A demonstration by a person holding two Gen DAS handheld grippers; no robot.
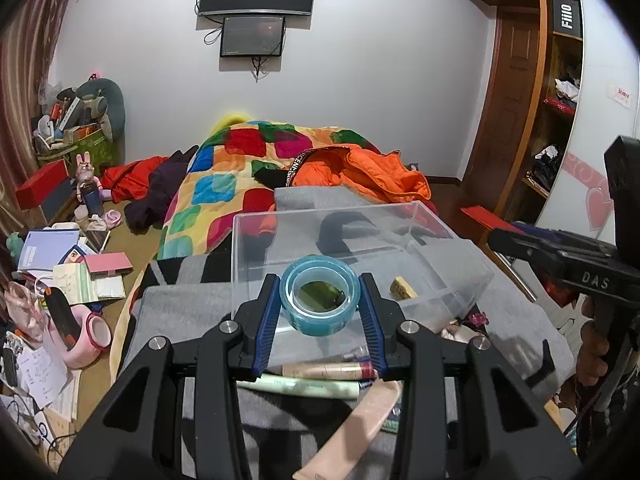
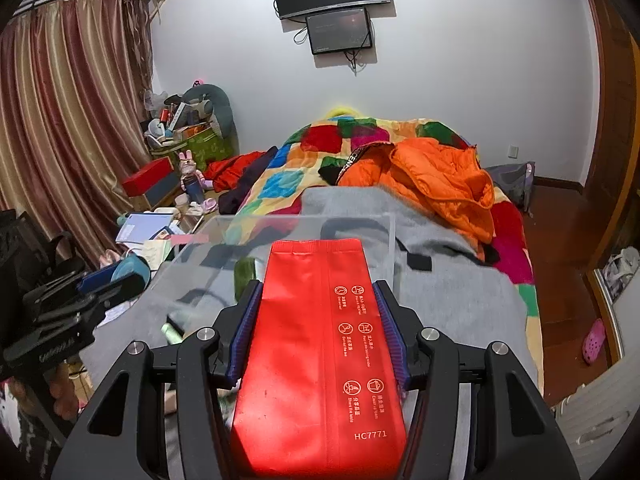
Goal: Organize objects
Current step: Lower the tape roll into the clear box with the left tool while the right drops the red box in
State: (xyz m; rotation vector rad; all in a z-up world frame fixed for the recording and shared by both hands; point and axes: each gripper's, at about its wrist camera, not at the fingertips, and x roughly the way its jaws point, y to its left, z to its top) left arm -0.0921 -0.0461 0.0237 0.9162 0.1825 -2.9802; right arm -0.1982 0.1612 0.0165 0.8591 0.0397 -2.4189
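Left wrist: left gripper (image 1: 319, 307) clamped a blue tape roll (image 1: 318, 300) over the clear box (image 1: 448, 240). The round roll could slip out sideways; box contents were hard to identify.

Right wrist: right gripper (image 2: 318, 332) pinched a red pouch (image 2: 320, 356) before the box. The slick, floppy pouch might sag loose; its lower end was cut off.

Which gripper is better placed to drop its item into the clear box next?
Probably left. The left gripper holds the blue tape roll right at the clear box's near wall. The right gripper holds the long red pouch, whose tip only reaches that box.
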